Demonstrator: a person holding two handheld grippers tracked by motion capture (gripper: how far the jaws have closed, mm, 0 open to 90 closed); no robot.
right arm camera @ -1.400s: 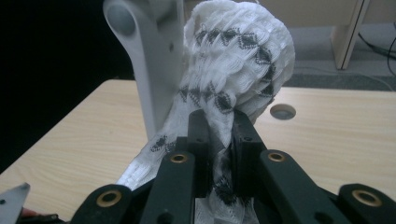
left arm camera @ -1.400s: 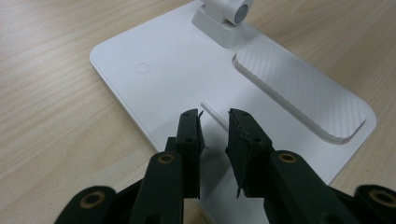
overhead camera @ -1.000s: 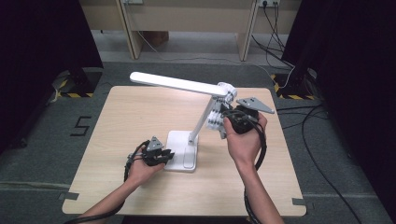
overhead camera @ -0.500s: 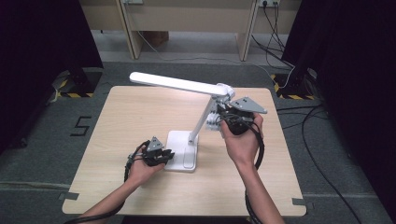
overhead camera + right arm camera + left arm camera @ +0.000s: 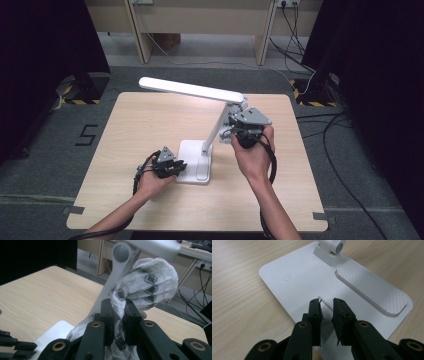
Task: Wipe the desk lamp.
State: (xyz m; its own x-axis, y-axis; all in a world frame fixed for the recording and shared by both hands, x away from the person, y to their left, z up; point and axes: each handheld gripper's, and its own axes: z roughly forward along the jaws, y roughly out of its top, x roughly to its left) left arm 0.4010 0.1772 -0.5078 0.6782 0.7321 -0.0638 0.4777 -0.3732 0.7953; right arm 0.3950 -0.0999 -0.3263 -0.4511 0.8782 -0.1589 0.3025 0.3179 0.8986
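A grey carpeted floor, dark curtains at both sides and a pale desk at the far wall are seen around a light wooden table (image 5: 125, 130). A white desk lamp (image 5: 196, 159) stands near the table's middle, its flat base lying long-axis from 12 to 6 o'clock in the high view. From the base the lamp arm (image 5: 215, 131) leans up toward 1 o'clock to a hinge, and from there the long lamp head (image 5: 190, 90) runs out toward 10 o'clock, almost level, its free end over the table's far left part.

The left gripper (image 5: 169, 166) is held at 9 o'clock of the base; in the left gripper view its jaws rest over the base's near corner, narrowly apart and just closing further, with nothing seen clamped between them. The right gripper (image 5: 117, 307) is held at 3 o'clock of the lamp arm, just below the hinge. Its jaws are clamped on a white cloth with black diamond marks (image 5: 147, 282), which is bunched up and pressed against the lamp arm.

Against the frame of a second before, the cloth and right gripper are found a little higher along the arm, nearer the hinge; the lamp and the left hand are unchanged in place.
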